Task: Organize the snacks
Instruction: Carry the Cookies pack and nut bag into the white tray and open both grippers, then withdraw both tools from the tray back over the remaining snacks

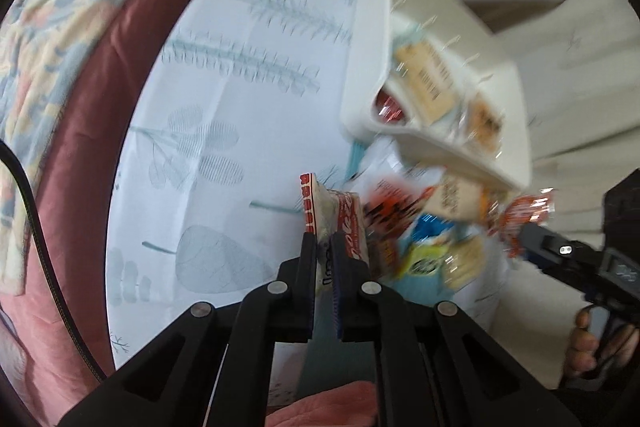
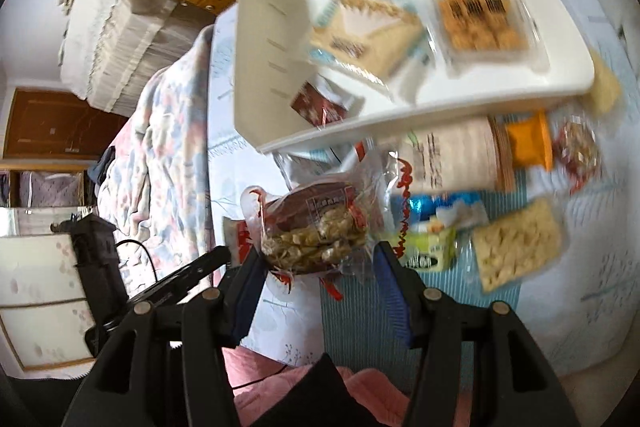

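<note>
L gripper pinched tight on a red-and-white snack packet, held clear above the leaf-print cloth. R gripper half spread, pads gripping a clear bag of nut snacks. White bin just beyond holds three packs; loose snack pile lies beside it, blurred

Left tongs angled steeply down, jaws pinched nearly shut on a thin packet. Right tongs also pitched down, jaws half apart, clamping a bagged snack.
</note>
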Motion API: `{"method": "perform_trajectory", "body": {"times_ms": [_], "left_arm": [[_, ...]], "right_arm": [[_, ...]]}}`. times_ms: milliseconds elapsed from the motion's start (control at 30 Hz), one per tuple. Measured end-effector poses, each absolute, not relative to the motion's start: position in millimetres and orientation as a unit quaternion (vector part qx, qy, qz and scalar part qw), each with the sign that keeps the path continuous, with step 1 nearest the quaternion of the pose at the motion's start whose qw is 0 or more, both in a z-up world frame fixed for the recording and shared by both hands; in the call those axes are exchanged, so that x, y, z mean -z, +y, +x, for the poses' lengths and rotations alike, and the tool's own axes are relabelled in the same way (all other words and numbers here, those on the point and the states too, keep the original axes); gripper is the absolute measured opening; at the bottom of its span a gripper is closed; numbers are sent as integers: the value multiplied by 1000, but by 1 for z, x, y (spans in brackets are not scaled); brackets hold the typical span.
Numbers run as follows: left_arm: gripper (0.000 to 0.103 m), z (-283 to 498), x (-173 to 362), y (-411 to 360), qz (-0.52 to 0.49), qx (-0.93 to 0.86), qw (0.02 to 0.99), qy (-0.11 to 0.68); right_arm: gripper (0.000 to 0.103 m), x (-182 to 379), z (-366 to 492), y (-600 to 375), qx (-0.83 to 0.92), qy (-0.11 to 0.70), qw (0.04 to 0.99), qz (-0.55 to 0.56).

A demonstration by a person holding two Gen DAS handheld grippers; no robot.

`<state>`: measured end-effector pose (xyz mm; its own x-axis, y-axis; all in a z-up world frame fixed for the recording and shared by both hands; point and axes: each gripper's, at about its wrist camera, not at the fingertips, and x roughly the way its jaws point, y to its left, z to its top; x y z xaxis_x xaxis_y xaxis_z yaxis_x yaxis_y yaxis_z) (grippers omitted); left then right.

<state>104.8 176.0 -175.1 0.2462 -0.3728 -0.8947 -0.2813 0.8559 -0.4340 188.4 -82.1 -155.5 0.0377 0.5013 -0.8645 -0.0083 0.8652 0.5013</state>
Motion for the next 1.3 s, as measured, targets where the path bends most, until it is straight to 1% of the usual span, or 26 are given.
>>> {"method": "perform_trajectory", "body": {"times_ms": [133,400,567,667,733,767,800,833,867,900,933,967,1033,1100,1167,1300], "left_arm": [[5,113,142,172,-275,33,766,580],[4,142,86,147,-299,65,822,481],[4,171,74,121,-292,79,835,460],[4,184,74,104,-287,85,836,460],[5,191,77,92,-281,88,833,469],[8,195,80,86,-277,84,829,478],[12,199,84,80,-270,76,825,490],[26,201,88,77,-266,69,822,499],[42,202,90,73,-261,63,820,506],[48,202,91,70,-255,58,820,510],[58,202,92,68,-251,54,821,510],[65,201,92,66,-246,51,823,510],[70,199,93,66,-243,45,821,514],[71,196,95,69,-246,38,817,521],[76,193,96,71,-243,29,813,528],[79,184,95,76,-239,23,811,534]], "right_arm": [[55,146,199,-88,-203,654,707,177],[55,133,220,-97,-236,620,732,155],[55,127,230,-104,-246,592,756,131],[55,128,237,-112,-241,584,766,119],[57,130,241,-120,-238,582,768,125],[57,133,244,-125,-233,582,767,133],[60,134,245,-129,-231,583,766,139],[62,137,248,-135,-228,584,764,149],[70,138,248,-138,-224,585,764,153],[78,139,248,-142,-217,586,765,156],[80,140,248,-145,-212,586,766,158],[85,141,248,-148,-209,586,767,159],[87,142,246,-153,-203,587,766,165],[87,142,243,-157,-197,588,766,170],[87,142,239,-159,-191,587,768,174],[87,135,227,-161,-181,578,775,180]]}}
